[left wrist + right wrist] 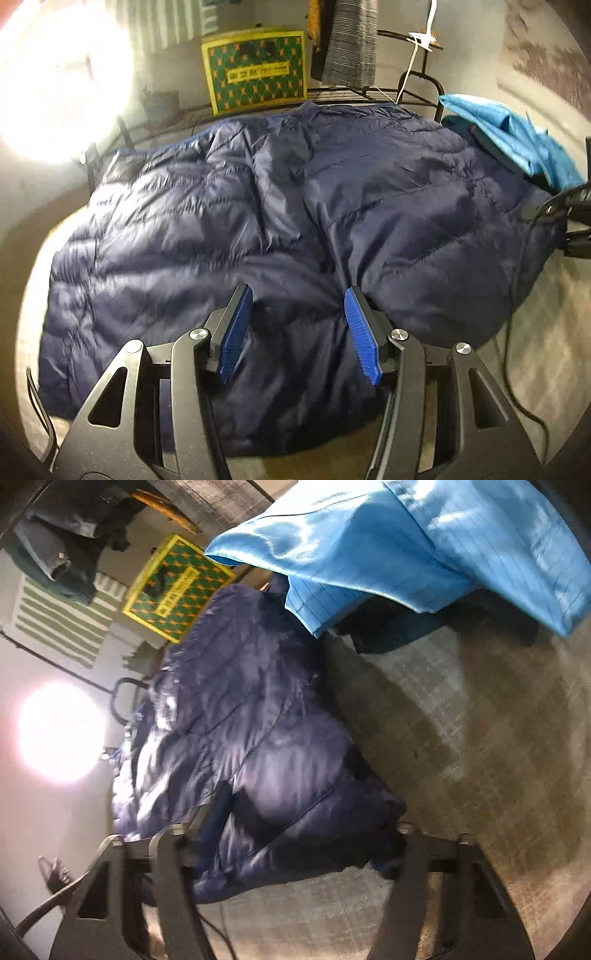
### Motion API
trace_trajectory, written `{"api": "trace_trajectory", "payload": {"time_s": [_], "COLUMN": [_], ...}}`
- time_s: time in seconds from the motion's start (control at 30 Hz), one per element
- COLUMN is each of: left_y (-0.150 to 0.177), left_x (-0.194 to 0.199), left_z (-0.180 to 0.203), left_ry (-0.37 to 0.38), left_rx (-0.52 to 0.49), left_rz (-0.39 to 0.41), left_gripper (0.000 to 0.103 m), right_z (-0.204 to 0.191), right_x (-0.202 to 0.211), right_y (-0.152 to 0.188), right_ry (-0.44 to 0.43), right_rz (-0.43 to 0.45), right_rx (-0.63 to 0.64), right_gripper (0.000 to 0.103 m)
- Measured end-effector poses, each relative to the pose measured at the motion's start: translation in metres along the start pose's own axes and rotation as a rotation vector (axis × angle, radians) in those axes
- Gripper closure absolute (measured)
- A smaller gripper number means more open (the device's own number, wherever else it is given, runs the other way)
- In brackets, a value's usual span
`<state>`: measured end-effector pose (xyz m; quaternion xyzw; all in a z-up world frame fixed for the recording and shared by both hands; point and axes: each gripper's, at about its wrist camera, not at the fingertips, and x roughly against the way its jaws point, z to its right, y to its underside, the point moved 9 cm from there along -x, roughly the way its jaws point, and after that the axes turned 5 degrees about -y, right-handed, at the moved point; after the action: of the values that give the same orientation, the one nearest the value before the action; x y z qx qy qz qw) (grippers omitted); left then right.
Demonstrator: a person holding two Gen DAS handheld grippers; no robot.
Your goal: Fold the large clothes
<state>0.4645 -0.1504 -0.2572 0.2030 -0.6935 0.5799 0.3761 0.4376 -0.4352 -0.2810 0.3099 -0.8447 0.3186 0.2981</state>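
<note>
A large navy quilted down jacket (258, 206) lies spread over the tabletop and fills the left wrist view. My left gripper (298, 295) hovers open just above its near part, blue pads (236, 332) wide apart with nothing between them. In the right wrist view the same jacket (236, 716) bulges between the wide-set jaws of my right gripper (295, 834); the puffy fabric hides the fingertips, so I cannot tell whether they grip it. The right gripper's body also shows at the right edge of the left wrist view (576, 218).
A light blue garment (517, 129) (406, 542) lies on dark clothes at the far right of the grey tabletop (461, 720). A green and yellow box (255, 70), a hanging plaid cloth (351, 40) and a black rack stand behind. A bright lamp glares at left.
</note>
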Motion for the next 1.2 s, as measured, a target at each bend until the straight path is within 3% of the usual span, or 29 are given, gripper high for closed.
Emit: {"api": "trace_trajectory", "payload": {"time_s": [0.03, 0.1, 0.23, 0.37, 0.47, 0.77, 0.97, 1.2], "left_y": [0.002, 0.005, 0.012, 0.003, -0.006, 0.003, 0.029, 0.048], "left_x": [0.001, 0.002, 0.013, 0.049, 0.081, 0.156, 0.169, 0.175], "left_z": [-0.004, -0.009, -0.021, -0.049, -0.094, -0.252, -0.322, -0.357], "left_ry": [0.016, 0.032, 0.069, 0.095, 0.111, 0.014, -0.041, -0.059], "left_rx": [0.017, 0.018, 0.039, 0.105, 0.221, 0.515, 0.641, 0.733], "left_rz": [-0.014, -0.039, -0.046, 0.016, 0.064, 0.214, 0.234, 0.250], "left_gripper": [0.049, 0.049, 0.049, 0.049, 0.049, 0.049, 0.049, 0.049], "right_z": [-0.005, -0.016, -0.053, -0.099, -0.140, -0.252, -0.318, -0.373], "right_x": [0.001, 0.006, 0.031, 0.049, 0.058, 0.052, 0.020, -0.026], "right_y": [0.001, 0.001, -0.001, -0.006, -0.004, 0.025, 0.066, 0.120], "right_ry": [0.011, 0.019, 0.034, 0.113, 0.151, 0.187, 0.185, 0.166], "right_rz": [-0.008, 0.001, 0.049, 0.114, 0.155, 0.221, 0.217, 0.187], "right_rx": [0.020, 0.062, 0.191, 0.378, 0.525, 0.834, 1.000, 1.142], "right_gripper": [0.079, 0.087, 0.093, 0.095, 0.095, 0.095, 0.095, 0.096]}}
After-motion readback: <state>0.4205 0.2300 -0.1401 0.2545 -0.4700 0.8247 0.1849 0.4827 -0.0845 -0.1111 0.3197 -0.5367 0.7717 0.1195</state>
